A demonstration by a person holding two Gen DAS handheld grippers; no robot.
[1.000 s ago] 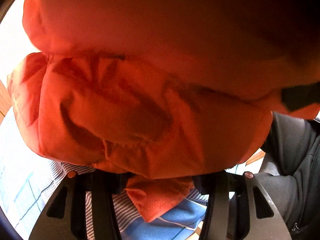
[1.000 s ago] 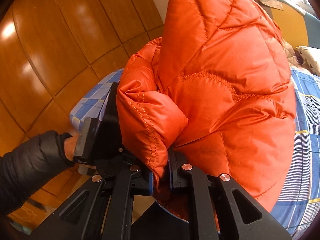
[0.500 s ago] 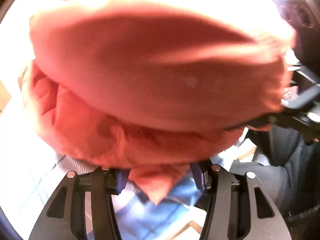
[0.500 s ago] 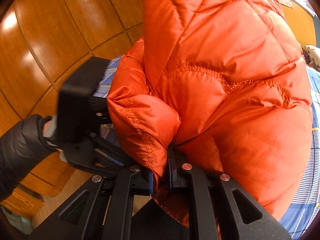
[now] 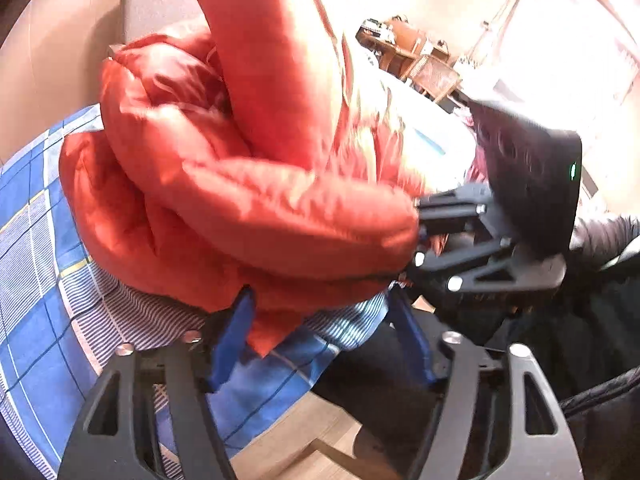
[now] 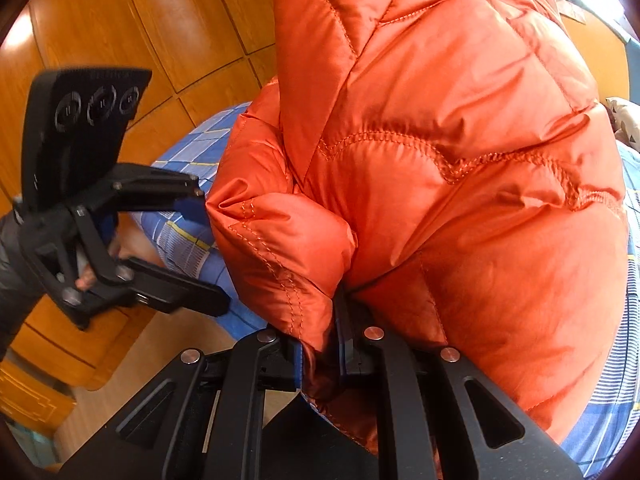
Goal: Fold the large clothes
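- Nearest the right wrist camera, the right gripper (image 6: 320,354) has its fingers drawn close on a fold of the orange jacket (image 6: 460,160); the fabric bulges out above and hangs below the pinch.
- From the left wrist view, the same gripper (image 5: 416,236) comes in from the right, its tips sunk into the jacket's (image 5: 248,184) edge.
- At the foot of the left wrist view, the left gripper (image 5: 320,340) stands wide open, its blue pads well apart; a jacket corner hangs between them, touching or just beside the left pad (image 5: 230,340), and nothing is gripped.
- In the right wrist view the left gripper (image 6: 208,248) shows at left, spread, its tips beside the jacket's left edge.
- Behind and above both, the jacket is a puffy quilted heap, folded over itself, its lower part resting on the sheet (image 5: 36,260) while the upper part rises toward the cameras.
- Under it lies the blue checked sheet (image 6: 180,232), with a striped band near its edge.
- Below the sheet's edge, wood floor (image 5: 304,444) shows.
- Beyond, brown wood panels (image 6: 120,20) fill the right wrist view's left side.
- Farthest off in the left wrist view, blurred furniture (image 5: 416,60) stands in bright light.
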